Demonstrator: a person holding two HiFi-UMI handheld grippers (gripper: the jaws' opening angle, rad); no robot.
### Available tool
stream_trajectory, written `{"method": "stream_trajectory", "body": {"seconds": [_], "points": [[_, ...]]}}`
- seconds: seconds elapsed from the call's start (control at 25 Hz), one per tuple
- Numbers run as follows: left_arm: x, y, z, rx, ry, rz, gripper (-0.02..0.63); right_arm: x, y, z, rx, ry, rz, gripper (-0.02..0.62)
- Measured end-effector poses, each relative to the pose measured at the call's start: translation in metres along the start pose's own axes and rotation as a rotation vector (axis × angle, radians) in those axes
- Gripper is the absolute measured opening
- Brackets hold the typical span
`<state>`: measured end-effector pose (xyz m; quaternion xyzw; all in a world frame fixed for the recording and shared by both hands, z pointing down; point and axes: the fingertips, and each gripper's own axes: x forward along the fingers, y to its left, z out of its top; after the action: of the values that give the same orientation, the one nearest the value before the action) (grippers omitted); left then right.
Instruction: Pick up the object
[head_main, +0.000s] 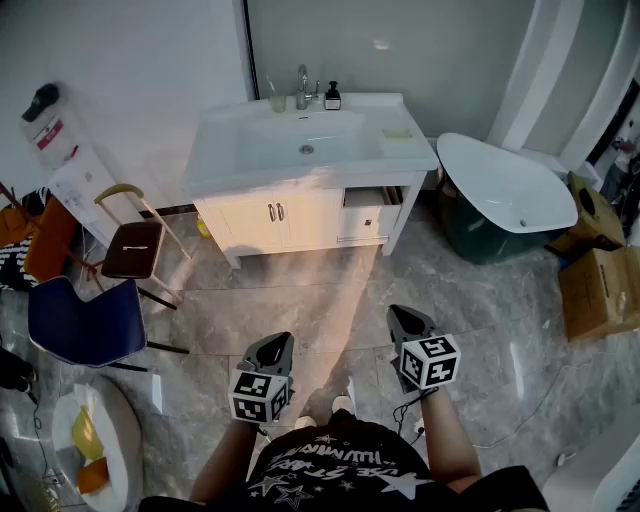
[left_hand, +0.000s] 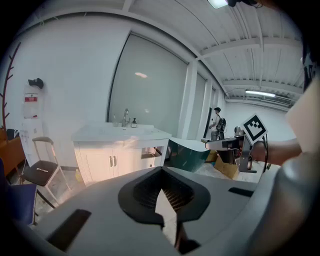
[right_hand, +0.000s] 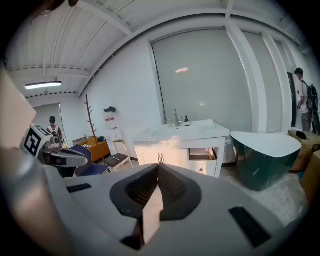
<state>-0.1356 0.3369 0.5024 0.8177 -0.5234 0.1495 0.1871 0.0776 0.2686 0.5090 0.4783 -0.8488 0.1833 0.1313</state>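
I stand on a grey tiled floor a few steps from a white vanity (head_main: 230, 150) with a sink. On its top are a faucet (head_main: 302, 88), a glass cup (head_main: 277, 100), a dark soap bottle (head_main: 332, 97) and a small pale green item (head_main: 397, 133). My left gripper (head_main: 272, 346) and right gripper (head_main: 402, 318) are held low in front of me and point at the vanity. Both are shut with nothing between the jaws. The left gripper (left_hand: 161, 170) and right gripper (right_hand: 158, 166) show their tips meeting in their own views.
The vanity has one open drawer (head_main: 368, 200) on its right. A green and white bathtub (head_main: 500, 190) stands to the right, with cardboard boxes (head_main: 600, 290) beyond it. A folding stool (head_main: 135, 248) and a blue chair (head_main: 85, 320) are at the left.
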Motion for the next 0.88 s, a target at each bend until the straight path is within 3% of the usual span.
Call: {"method": "stream_trajectory", "body": {"seconds": [0.36, 0.8, 0.88], "points": [[0.011, -0.014, 0.011, 0.014, -0.037, 0.028, 0.015, 0.006, -0.002, 0.009, -0.007, -0.026, 0.045, 0.012], [0.037, -0.03, 0.022, -0.021, -0.096, 0.074, 0.015, 0.012, -0.044, 0.025, 0.004, -0.089, 0.052, 0.015], [0.04, -0.03, 0.02, -0.03, -0.093, 0.084, 0.015, 0.016, -0.05, 0.027, 0.004, -0.093, 0.055, 0.05]]}}
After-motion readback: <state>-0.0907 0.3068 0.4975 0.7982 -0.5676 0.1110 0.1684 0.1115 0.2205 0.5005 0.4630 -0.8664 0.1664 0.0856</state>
